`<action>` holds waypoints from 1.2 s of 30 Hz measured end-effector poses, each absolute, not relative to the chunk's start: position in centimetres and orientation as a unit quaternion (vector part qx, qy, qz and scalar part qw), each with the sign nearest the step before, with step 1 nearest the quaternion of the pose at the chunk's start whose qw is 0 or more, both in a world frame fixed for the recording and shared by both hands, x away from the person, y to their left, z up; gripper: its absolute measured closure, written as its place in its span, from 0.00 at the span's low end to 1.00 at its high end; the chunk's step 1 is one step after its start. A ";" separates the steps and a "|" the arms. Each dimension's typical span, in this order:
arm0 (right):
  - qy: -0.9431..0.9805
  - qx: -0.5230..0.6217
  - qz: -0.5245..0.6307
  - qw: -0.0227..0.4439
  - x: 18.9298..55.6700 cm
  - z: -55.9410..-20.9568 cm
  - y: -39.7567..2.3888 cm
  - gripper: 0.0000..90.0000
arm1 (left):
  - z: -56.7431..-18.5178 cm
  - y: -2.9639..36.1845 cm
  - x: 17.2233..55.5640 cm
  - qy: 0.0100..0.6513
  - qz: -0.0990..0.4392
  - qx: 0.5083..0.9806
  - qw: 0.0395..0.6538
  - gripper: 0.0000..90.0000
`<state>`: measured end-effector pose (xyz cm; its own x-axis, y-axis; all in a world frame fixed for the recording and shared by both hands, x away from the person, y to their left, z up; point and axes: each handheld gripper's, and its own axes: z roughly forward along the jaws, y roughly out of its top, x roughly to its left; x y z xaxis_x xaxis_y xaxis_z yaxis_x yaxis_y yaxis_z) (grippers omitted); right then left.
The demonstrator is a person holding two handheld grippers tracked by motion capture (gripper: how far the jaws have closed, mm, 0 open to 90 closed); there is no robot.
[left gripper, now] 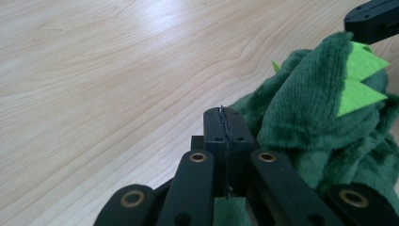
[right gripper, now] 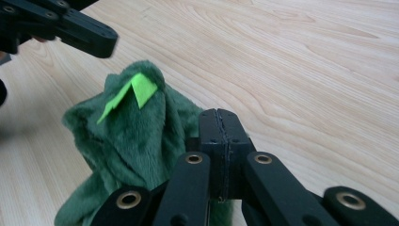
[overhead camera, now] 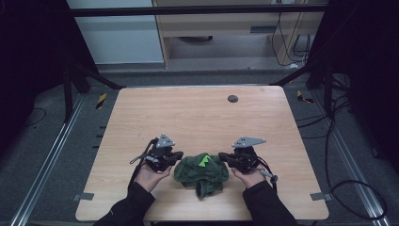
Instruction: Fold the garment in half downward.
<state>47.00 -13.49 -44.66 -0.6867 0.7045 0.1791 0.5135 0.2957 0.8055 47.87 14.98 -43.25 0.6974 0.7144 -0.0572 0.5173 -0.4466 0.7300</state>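
A crumpled green plush garment [overhead camera: 201,174] with bright green felt spikes [overhead camera: 204,161] lies on the near part of the wooden table [overhead camera: 197,113], between the two grippers and touching both. The left gripper [overhead camera: 175,157] sits at the garment's left edge with its jaws pressed fully together, a sliver of green fabric visible beneath them in the left gripper view. The right gripper [overhead camera: 226,159] sits at the garment's right edge with its jaws likewise fully closed; whether either pinches fabric cannot be told.
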 end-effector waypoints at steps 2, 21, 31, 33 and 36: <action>0.799 0.381 0.454 0.104 47.2 -44.7 -13.3 1.00 | -43.4 14.8 48.0 0.364 0.130 0.842 0.377 1.00; 0.814 0.356 0.451 0.081 45.8 -45.0 -11.9 0.99 | -43.8 14.5 45.3 0.323 0.084 0.859 0.388 0.99; 0.820 0.339 0.455 0.068 43.3 -44.9 -12.2 0.98 | -43.7 14.6 42.7 0.295 0.076 0.871 0.386 0.99; 0.820 0.337 0.457 0.068 43.2 -44.9 -12.2 0.98 | -43.7 14.5 42.5 0.293 0.076 0.872 0.383 0.99; 0.822 0.337 0.455 0.063 42.8 -45.1 -12.2 0.98 | -43.8 14.7 41.9 0.289 0.074 0.875 0.381 0.99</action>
